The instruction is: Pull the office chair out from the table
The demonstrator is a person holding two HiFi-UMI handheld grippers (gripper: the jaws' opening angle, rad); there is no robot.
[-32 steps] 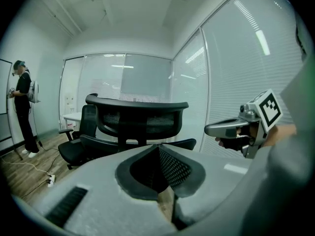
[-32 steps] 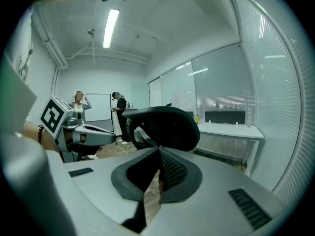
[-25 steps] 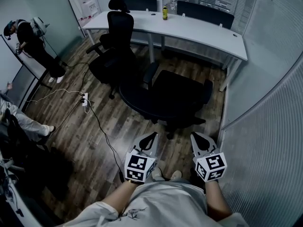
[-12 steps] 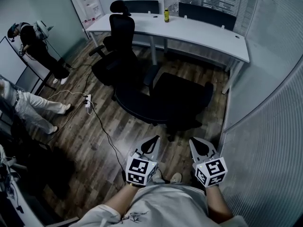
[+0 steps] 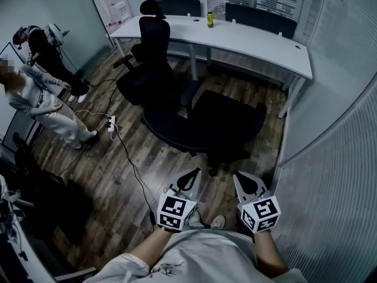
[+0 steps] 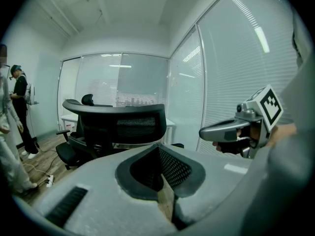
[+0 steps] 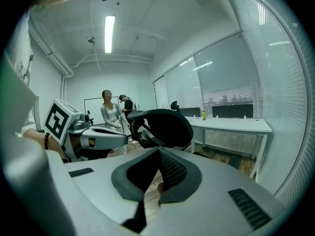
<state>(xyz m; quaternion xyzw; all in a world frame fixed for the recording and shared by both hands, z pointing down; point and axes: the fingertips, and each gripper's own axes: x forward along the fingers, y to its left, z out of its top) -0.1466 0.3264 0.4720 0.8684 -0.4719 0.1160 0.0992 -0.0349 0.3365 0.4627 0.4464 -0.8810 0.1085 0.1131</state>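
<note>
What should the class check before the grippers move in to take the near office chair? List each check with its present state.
1. Left gripper holds nothing: ok, jaws together on nothing.
2. Right gripper holds nothing: ok, jaws together on nothing.
3. Jaws apart enough to take the chair: not ok, both are shut.
4. Chair in front of both grippers, backrest towards the person: ok.
5. Cable out of the wheels' way: cannot tell; it runs along the floor left of the chair towards the person's feet.
6. Bystander away from the chair: ok, far left.
</note>
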